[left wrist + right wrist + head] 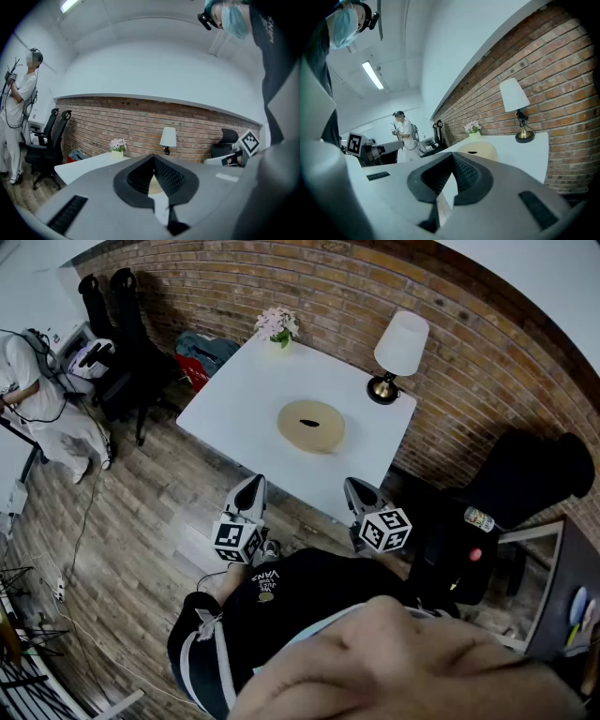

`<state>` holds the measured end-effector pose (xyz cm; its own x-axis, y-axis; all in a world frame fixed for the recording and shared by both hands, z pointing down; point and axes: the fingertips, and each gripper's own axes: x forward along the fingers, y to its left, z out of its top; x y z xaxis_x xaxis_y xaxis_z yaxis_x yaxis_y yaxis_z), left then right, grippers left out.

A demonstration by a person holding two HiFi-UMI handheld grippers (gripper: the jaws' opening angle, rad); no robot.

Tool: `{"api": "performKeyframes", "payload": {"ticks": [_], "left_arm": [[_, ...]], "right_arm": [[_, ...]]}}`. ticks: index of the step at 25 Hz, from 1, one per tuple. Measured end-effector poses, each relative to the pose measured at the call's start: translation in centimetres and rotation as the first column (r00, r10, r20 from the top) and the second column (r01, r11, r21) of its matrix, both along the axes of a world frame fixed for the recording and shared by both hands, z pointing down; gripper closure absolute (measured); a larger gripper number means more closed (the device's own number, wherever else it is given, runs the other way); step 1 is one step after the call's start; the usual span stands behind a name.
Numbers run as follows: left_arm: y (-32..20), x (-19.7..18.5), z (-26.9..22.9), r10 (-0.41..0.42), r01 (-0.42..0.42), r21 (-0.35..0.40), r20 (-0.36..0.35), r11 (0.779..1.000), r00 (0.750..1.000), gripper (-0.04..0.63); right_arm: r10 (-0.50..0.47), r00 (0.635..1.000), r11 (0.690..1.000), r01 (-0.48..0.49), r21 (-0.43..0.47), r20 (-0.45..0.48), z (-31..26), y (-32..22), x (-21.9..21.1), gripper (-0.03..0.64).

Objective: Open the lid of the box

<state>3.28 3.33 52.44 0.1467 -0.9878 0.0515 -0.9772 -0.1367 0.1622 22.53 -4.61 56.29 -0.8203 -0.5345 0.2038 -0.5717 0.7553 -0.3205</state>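
— Both claws closed?
— Yes: left gripper and right gripper pinched tight on nothing (low centre of frame); the round box, lid on, sits mid-frame on the table, well apart

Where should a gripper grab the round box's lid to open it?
Probably the near rim of the lid, coming from the near edge of the table. The lid lies flat, so its round edge gives jaws something to pinch; the dark slot in its middle looks narrow.
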Motion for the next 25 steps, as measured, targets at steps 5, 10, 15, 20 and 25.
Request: {"api": "performKeyframes", "payload": {"ticks": [5,10,15,20,25], "left_arm": [[0.0,0.6,0.4,-0.014,0.014,-0.011,-0.013,1.000,1.000,0.584],[-0.2,0.5,1.1,0.000,0.000,-0.006,-0.033,1.000,0.999,0.584],[-1.0,-1.1,1.7,0.045,-0.046,-0.017,-0.041,0.999,0.998,0.584],[-2.6,-4.2,1.8,0.100,-0.100,-0.020,-0.024,0.995,0.995,0.584],[-4.5,-7.4,2.2,0.141,-0.142,-0.026,-0.043,0.990,0.989,0.584]], "right_arm": [[-0.009,1.000,1.000,0.009,0.014,0.023,-0.2,-0.2,-0.1,0.613],[0.002,1.000,1.000,-0.002,0.014,0.020,-0.1,-0.9,-0.4,0.612],[0.041,0.998,0.999,-0.041,0.001,0.036,0.0,-1.0,-2.1,0.612],[0.090,0.995,0.996,-0.090,-0.009,0.046,0.0,-1.6,-4.9,0.612],[0.139,0.989,0.990,-0.139,-0.009,0.045,0.0,-2.3,-7.5,0.612]]}}
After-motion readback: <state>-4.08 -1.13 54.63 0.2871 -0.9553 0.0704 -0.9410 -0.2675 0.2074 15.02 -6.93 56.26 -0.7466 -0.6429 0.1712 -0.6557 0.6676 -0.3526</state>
